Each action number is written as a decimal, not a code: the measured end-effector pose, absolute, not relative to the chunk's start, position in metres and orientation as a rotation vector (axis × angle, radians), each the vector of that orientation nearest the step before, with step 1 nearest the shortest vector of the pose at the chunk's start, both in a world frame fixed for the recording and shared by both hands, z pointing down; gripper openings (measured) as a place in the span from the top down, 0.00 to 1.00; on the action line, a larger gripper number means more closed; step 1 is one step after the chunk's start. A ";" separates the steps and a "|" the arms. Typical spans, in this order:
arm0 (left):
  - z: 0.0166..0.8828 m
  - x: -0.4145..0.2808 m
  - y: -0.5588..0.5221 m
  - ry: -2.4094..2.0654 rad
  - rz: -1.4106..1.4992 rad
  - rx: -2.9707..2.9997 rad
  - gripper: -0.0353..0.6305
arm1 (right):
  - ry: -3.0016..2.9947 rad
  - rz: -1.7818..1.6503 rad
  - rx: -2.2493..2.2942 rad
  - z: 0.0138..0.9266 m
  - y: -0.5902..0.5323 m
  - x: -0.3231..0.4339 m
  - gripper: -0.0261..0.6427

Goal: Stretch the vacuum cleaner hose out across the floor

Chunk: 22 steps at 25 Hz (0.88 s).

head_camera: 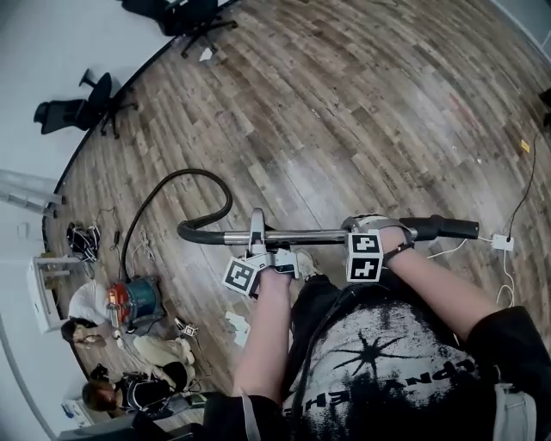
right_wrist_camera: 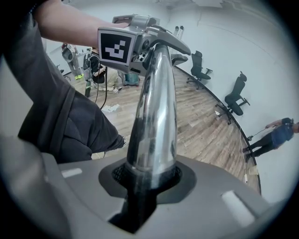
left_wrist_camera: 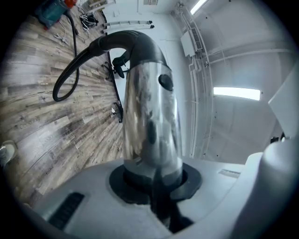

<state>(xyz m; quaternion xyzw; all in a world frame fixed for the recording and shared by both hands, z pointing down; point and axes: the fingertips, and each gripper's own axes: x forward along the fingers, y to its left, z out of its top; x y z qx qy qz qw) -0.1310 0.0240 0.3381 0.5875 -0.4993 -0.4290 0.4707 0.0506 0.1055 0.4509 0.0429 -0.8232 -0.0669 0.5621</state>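
Note:
I hold the vacuum's chrome wand tube (head_camera: 301, 236) level in front of me, above the wood floor. My left gripper (head_camera: 256, 236) is shut on the tube near its black curved handle (head_camera: 200, 231). My right gripper (head_camera: 367, 227) is shut on the tube near its black far end (head_camera: 452, 228). The black hose (head_camera: 185, 177) arcs from the handle down to the blue and red canister (head_camera: 138, 297) on the floor. In the left gripper view the tube (left_wrist_camera: 152, 126) rises from the left gripper (left_wrist_camera: 153, 177) towards the handle (left_wrist_camera: 135, 42). In the right gripper view the tube (right_wrist_camera: 152, 116) runs from the right gripper (right_wrist_camera: 148, 176) up to the left gripper's marker cube (right_wrist_camera: 114, 46).
Two people sit on the floor (head_camera: 129, 379) beside the canister, with cables and a white shelf unit (head_camera: 47, 288) nearby. Office chairs (head_camera: 86, 108) (head_camera: 194, 17) stand along the curved wall. A white cable with an adapter (head_camera: 502, 243) lies at the right. Another person (right_wrist_camera: 275, 135) stands by the wall.

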 end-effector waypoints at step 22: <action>0.352 -0.105 0.087 -1.350 -0.984 1.343 0.87 | -1.926 -0.031 0.015 0.450 0.181 0.088 0.81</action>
